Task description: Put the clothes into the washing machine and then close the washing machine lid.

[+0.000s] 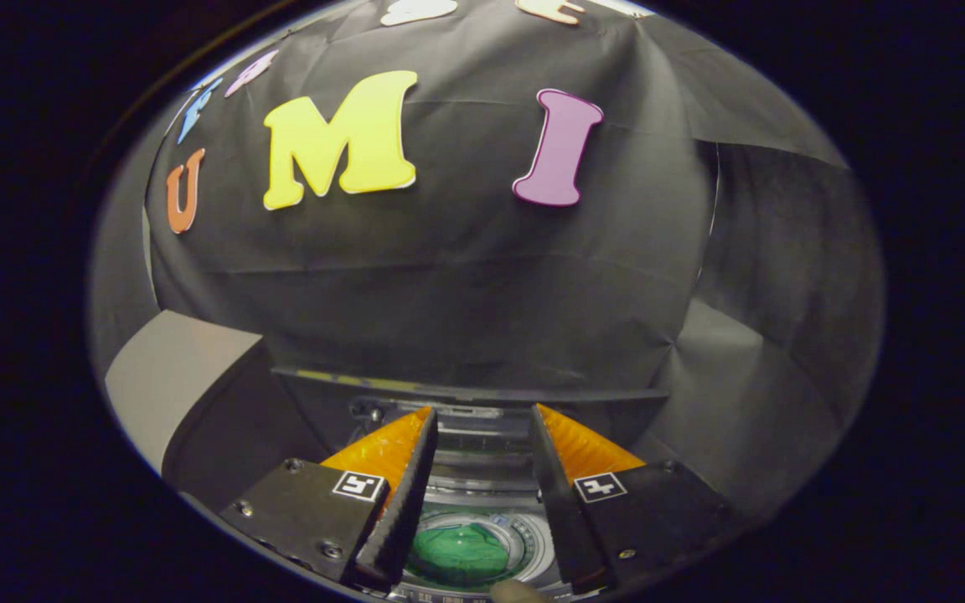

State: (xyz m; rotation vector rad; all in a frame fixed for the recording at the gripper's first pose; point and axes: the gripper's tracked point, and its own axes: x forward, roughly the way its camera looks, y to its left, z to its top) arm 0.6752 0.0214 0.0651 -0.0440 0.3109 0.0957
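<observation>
Hovering above the washing machine (482, 469), the claw (482, 419) pointing forward toward the booth's black cloth wall (466, 285). Standing open, the two fingers (403, 494) spread apart with a clear gap between them, gripping nothing. Lying below and between the fingers, near their base, a green garment (459, 554), bunched into a low heap inside the round drum (524, 540) of the machine. Ringing the garment, the pale drum rim, partly covered on either side by the fingers. Sitting inside the tub already, the clothes, not touching either finger as far as can be told. Standing upright just beyond the fingertips, the dark raised lid (466, 387) of the machine, its top edge running across behind both tips, so still open. Showing between the tips and under that lid edge, the machine's rear panel with some light-coloured ribbing, too small to make out further. Resting to the left of the machine, beside the left finger's mount, a grey box-like block (168, 381) with a slanted top face. Peeking in at the near edge of the drum, a small pale rounded shape (518, 592), possibly a fingertip, too cut off for telling.
</observation>
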